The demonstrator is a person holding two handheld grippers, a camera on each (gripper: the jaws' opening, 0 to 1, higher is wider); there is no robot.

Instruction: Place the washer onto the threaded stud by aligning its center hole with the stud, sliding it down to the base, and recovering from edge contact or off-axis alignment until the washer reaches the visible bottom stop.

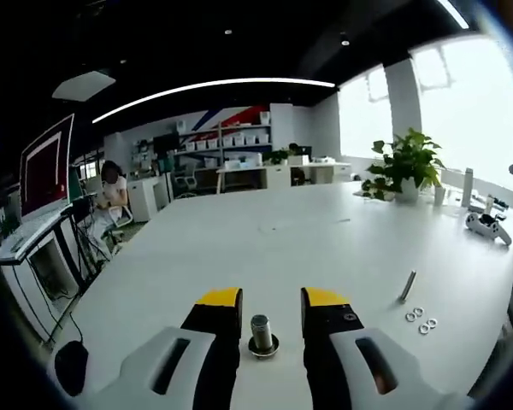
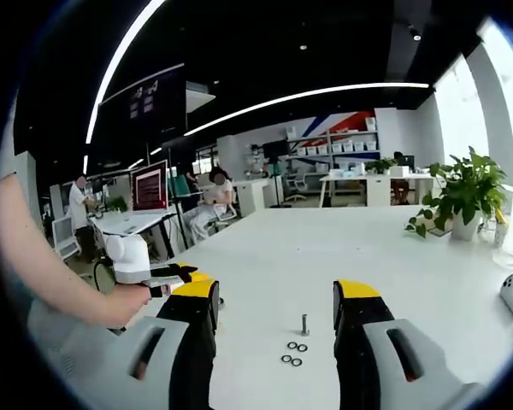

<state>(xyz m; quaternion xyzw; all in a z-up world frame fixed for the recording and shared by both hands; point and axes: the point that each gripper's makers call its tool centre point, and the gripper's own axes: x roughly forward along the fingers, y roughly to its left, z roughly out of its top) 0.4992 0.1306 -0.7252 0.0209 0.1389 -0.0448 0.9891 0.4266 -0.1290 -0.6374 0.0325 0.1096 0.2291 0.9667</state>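
A short threaded stud stands upright on a dark round base on the white table. My left gripper is open, with one yellow-tipped jaw on each side of the stud and a gap on both sides. Several small washers lie to the right beside a thin upright bolt. In the right gripper view my right gripper is open with nothing in it. The same washers and bolt sit ahead between its jaws. The left gripper enters from the left, held by a hand.
A potted plant and a white game controller sit near the table's right edge. Desks, shelves and a seated person are beyond the far end. A monitor stands to the left.
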